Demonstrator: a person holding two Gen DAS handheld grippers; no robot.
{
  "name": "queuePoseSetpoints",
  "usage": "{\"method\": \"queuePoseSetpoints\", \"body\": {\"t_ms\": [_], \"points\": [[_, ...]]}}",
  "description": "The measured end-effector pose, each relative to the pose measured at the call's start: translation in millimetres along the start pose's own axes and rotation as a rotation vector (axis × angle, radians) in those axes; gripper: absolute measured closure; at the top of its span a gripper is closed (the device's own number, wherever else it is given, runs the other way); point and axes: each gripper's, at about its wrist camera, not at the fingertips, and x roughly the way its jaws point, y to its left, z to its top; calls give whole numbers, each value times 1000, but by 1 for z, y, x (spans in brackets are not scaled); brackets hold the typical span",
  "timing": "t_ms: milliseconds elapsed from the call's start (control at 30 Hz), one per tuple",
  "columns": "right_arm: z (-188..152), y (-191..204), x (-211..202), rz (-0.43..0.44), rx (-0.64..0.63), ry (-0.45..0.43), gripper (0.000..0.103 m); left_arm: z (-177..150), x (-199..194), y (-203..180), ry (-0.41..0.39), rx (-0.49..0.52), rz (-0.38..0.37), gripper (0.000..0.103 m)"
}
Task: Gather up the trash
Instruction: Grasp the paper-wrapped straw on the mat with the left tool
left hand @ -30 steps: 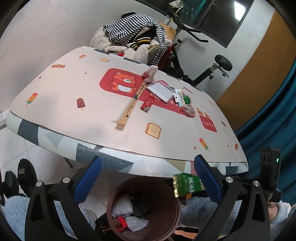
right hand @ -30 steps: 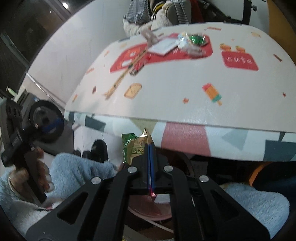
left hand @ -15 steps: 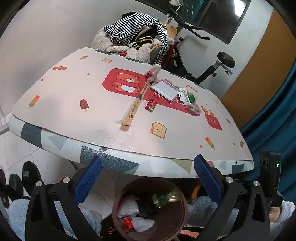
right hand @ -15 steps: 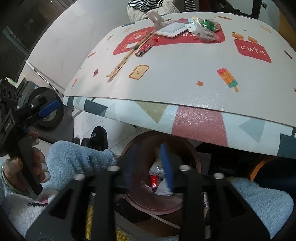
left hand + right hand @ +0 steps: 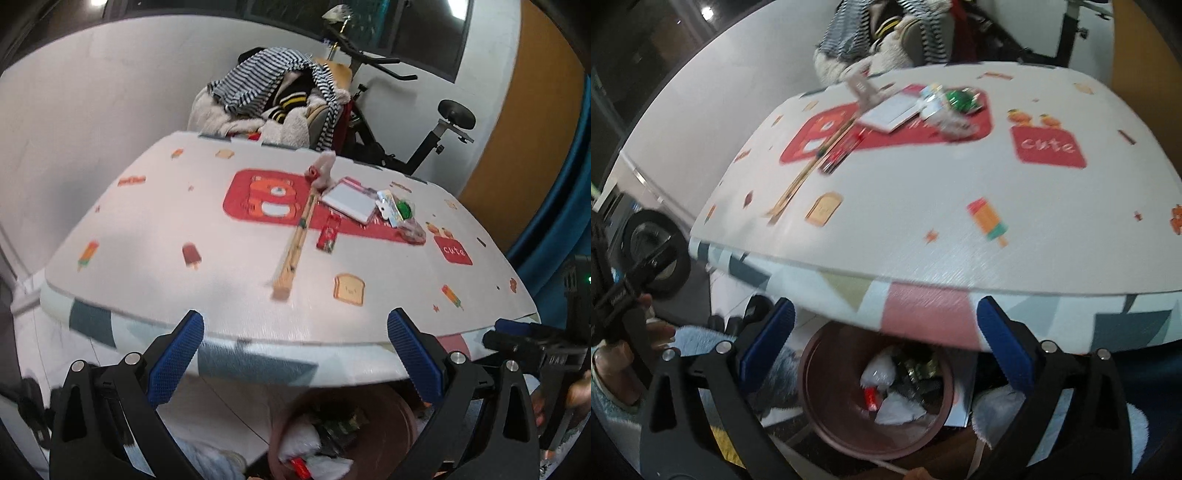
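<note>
A brown round bin (image 5: pixel 827 417) stands on the floor under the table's near edge and holds white wrappers, a red one and a green packet (image 5: pixel 919 365). It also shows in the left wrist view (image 5: pixel 391 424). My right gripper (image 5: pixel 884 332) is open and empty above the bin. My left gripper (image 5: pixel 295 347) is open and empty at the table's edge. On the table (image 5: pixel 147 236) lie a red packet (image 5: pixel 328 236), a crumpled clear wrapper (image 5: pixel 410 230), a green and white wrapper (image 5: pixel 397 208), a wooden stick (image 5: pixel 297 242) and a white card (image 5: pixel 349 201).
A chair heaped with striped clothes (image 5: pixel 273 81) and an exercise bike (image 5: pixel 399 122) stand behind the table. A blue curtain (image 5: pixel 554 206) hangs at the right. Shoes (image 5: pixel 753 314) lie on the floor left of the bin.
My right gripper opened and let go of the green packet, which dropped into the bin. Both grippers have risen toward the table top.
</note>
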Motion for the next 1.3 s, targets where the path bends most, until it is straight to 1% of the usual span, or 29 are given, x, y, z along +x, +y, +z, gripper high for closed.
{"method": "queuePoseSetpoints", "body": {"t_ms": [200,333,400,467,500,533,567,600,633,700,733,767,867,967,1033,1067,1133,1167,1200,1267,1300], "points": [[27,-17,1,-41,28,-37,6,40,21,6,-13,17,-13,6],[41,-26,5,-61,45,-55,6,74,56,10,33,-21,-50,6],[48,-28,7,-69,46,-72,6,88,75,7,55,-9,-61,6],[56,-32,12,-52,46,-72,6,103,102,1,90,11,-63,6],[62,-34,16,-51,36,-61,6,111,116,-2,112,11,-72,10],[65,-34,16,-67,28,-60,6,116,127,-3,124,9,-74,15],[68,-34,19,-94,14,-57,6,124,143,-7,145,16,-74,26],[70,-32,20,-103,6,-55,6,132,162,-11,174,32,-70,32],[72,-32,23,-112,-8,-49,6,135,173,-12,190,38,-69,36],[75,-33,25,-120,-11,-49,6,143,204,-14,248,29,-88,56],[77,-35,26,-115,-8,-53,6,145,215,-15,264,28,-87,58],[78,-37,26,-111,-5,-56,6,149,228,-19,276,48,-78,60],[79,-44,30,-104,7,-54,6,152,250,-27,304,110,-57,62],[81,-50,33,-102,18,-44,6,153,274,-27,355,124,-32,66],[83,-54,34,-101,24,-43,6,152,288,-24,382,124,-11,73],[85,-57,34,-100,28,-47,6,153,289,-22,368,128,-2,78],[88,-61,34,-90,35,-61,6,153,291,-23,369,144,11,92],[88,-63,34,-88,36,-67,6,152,290,-23,376,154,-3,96],[90,-65,35,-85,38,-75,6,151,288,-23,377,162,-12,96],[96,-69,38,-77,41,-85,11,150,279,-22,351,183,-21,96],[101,-71,41,-71,50,-88,18,151,274,-21,333,182,-28,96]]}}
